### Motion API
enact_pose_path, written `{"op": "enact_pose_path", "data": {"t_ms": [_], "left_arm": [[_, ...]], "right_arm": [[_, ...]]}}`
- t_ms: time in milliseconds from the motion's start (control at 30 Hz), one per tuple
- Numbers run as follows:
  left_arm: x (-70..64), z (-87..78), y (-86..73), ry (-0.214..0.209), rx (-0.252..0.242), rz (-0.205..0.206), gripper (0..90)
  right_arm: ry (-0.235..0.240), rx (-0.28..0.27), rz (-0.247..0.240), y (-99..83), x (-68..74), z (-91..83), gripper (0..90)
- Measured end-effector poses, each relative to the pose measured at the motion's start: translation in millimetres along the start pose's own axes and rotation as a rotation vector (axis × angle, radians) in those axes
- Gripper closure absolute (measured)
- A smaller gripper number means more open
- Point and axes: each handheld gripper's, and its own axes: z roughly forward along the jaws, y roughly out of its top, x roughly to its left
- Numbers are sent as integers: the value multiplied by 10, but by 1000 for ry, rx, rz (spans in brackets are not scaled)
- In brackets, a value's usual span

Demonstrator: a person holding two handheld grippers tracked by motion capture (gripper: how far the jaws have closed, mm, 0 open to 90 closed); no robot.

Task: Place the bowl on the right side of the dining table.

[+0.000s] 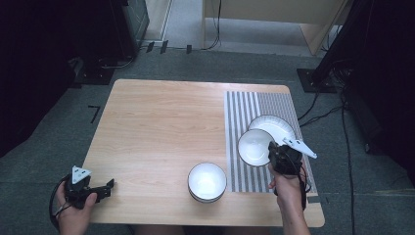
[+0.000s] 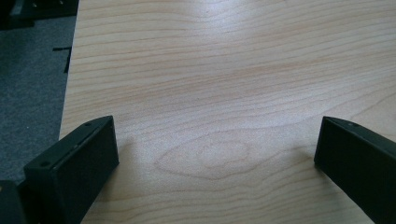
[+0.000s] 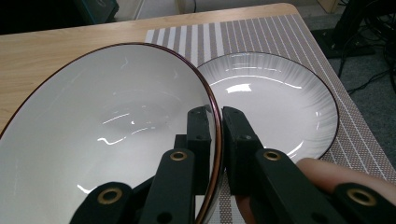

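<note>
The right hand (image 1: 288, 188) comes in over the near edge of the desk (image 1: 161, 122) close to its near right corner, forearm pointing away from the person, and holds the right gripper (image 1: 273, 147) over the striped mat (image 1: 241, 105). Its fingers (image 3: 201, 128) are clamped on the rim of a bowl (image 1: 254, 147): in the right gripper view one finger lies inside the bowl and the other outside, with the thin dark rim pinched between them. The bowl is glossy white ceramic, round and shallow-walled, tilted with its opening turned toward the camera above, and it is lifted over the mat just beside a plate (image 1: 274, 127). The plate is white too, with fine radial ribbing toward a dark edge line, and rests flat on the mat near the right edge of the desk.

The left hand (image 1: 73, 208) rests at the near left corner, holding the left gripper (image 1: 108, 188) low and pointed to the right along the near edge. Its fingers (image 2: 77, 163) stand wide apart with bare pale wood grain between them.

A second white bowl stack (image 1: 207, 182) sits near the middle of the near edge, just off the mat's left border. The mat is woven, with grey and white stripes on its left part and a finer weave on its right.
</note>
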Motion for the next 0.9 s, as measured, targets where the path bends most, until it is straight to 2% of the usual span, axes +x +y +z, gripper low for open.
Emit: {"op": "enact_pose_path", "data": {"t_ms": [900], "left_arm": [[0,0,0,0,0,-1,0]], "right_arm": [[-16,7,11,52,-52,119,835]]}}
